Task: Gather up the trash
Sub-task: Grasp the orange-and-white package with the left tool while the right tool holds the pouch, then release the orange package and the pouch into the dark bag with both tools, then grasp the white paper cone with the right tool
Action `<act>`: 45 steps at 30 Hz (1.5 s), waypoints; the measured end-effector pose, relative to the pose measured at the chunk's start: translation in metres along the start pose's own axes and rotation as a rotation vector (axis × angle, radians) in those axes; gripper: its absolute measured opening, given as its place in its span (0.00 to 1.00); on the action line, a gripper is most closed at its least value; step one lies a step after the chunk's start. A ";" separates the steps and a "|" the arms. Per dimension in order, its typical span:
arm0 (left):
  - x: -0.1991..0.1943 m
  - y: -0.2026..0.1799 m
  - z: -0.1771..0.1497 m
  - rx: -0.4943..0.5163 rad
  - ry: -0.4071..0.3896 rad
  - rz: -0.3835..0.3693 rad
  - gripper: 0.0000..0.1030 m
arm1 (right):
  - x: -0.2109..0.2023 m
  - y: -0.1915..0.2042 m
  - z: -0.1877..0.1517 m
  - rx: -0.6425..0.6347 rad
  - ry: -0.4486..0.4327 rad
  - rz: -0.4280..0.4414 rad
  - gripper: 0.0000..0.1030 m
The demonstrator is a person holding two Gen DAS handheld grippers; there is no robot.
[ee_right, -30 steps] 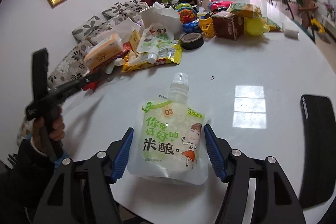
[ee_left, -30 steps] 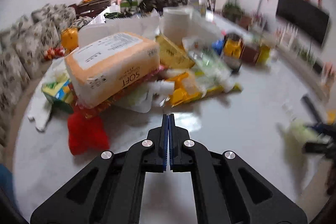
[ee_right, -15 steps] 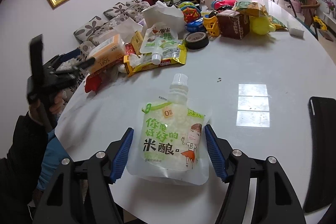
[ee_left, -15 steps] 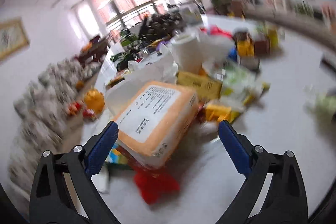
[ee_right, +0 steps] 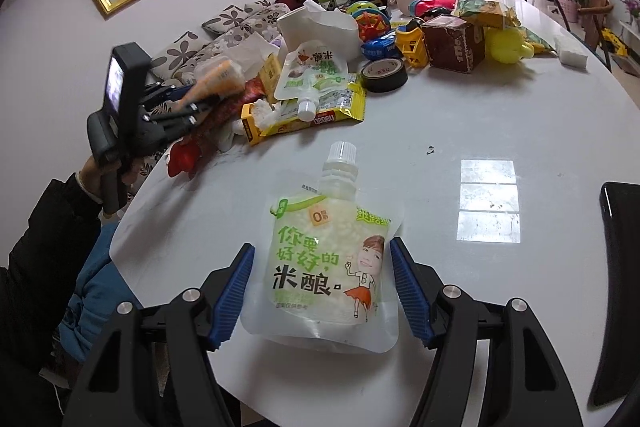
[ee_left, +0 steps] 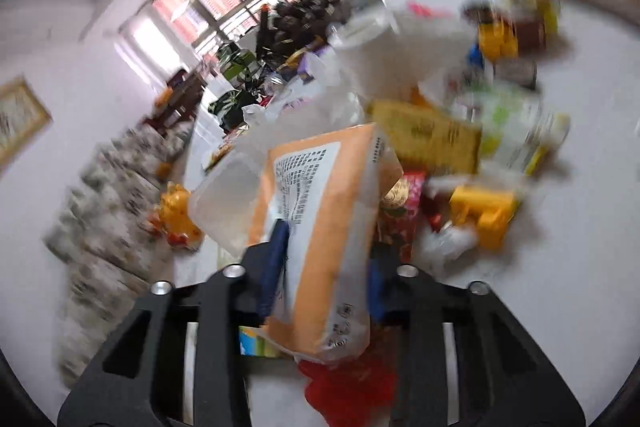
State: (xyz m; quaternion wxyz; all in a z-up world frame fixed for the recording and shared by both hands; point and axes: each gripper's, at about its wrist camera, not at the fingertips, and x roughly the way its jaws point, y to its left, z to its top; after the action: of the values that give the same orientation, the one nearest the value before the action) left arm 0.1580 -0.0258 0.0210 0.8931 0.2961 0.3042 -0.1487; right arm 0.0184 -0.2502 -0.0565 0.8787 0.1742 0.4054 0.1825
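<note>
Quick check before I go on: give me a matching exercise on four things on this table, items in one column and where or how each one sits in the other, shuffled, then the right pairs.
Items
1. orange tissue pack
2. rice drink pouch
3. black tape roll
4. brown box

Places
A. flat on the table between the right gripper's open jaws
B. between the blue pads of the left gripper, which have just been closing
C. in front of the yellow toy truck
D. beside the round yellow-green toy

Pairs: 1-B, 2-A, 3-C, 4-D
</note>
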 end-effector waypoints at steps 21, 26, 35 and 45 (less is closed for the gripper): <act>-0.234 -0.146 -0.167 -0.228 -0.054 -0.511 0.27 | -0.083 0.092 -0.114 -0.207 0.145 0.105 0.64; -0.152 -0.186 -0.219 -0.251 0.187 -0.522 0.31 | -0.023 0.091 -0.164 -0.172 0.319 0.106 0.65; -0.079 -0.198 -0.260 -0.249 0.371 -0.526 0.79 | 0.038 0.071 -0.177 -0.136 0.472 0.090 0.62; -0.180 -0.084 -0.164 -0.446 -0.038 -0.393 0.88 | -0.024 0.090 0.016 -0.292 0.039 -0.003 0.79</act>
State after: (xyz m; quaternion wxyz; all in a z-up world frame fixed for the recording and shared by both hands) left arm -0.0929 0.0257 -0.0067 0.8959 0.0253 0.3639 -0.2537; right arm 0.0004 -0.1852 0.0097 0.8868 0.0405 0.3919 0.2416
